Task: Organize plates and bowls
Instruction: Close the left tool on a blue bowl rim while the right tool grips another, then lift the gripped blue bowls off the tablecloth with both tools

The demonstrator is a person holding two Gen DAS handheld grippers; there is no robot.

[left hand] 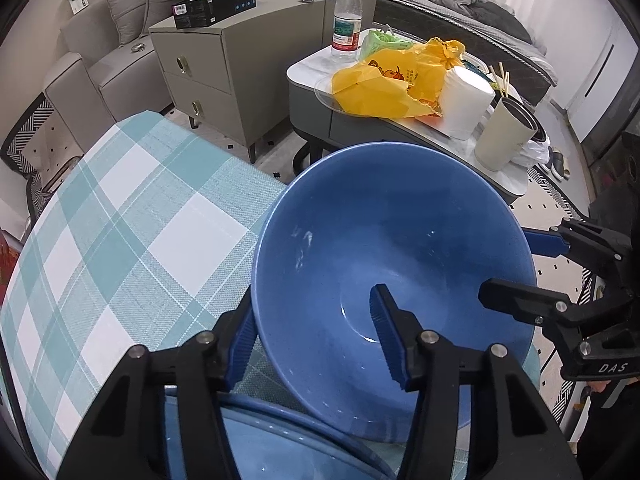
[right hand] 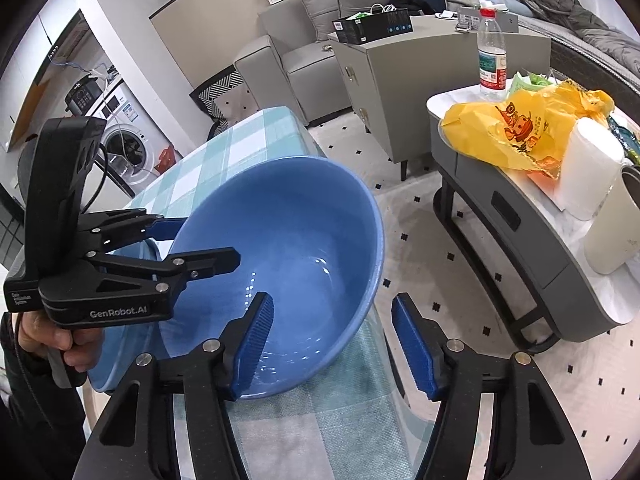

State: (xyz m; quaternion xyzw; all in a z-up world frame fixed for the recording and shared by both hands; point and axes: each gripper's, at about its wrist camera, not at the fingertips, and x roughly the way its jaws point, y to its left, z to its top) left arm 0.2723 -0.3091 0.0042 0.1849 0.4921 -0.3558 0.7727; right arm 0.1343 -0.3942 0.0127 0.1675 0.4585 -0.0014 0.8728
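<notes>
A large blue bowl (left hand: 392, 248) (right hand: 288, 240) rests tilted on the checked tablecloth (left hand: 120, 240), partly over a second blue dish (left hand: 280, 452) (right hand: 108, 364). My left gripper (left hand: 314, 304) (right hand: 210, 242) straddles the bowl's left rim, one pad against the outer wall and the other over the inside, with no firm pinch showing. My right gripper (right hand: 333, 300) (left hand: 506, 266) straddles the opposite rim, one finger inside. A gap shows between the rim and its outer pad (right hand: 412, 344). A hand (right hand: 60, 340) holds the left gripper's handle.
The bowl sits near the table's edge, with patterned floor (right hand: 400, 208) just beyond. A low grey side table (left hand: 360, 128) carries a yellow bag (left hand: 392, 80), a water bottle (left hand: 346, 20), a paper roll (left hand: 464, 100) and a cup (left hand: 504, 136). A beige cabinet (left hand: 224, 64) and sofa stand behind.
</notes>
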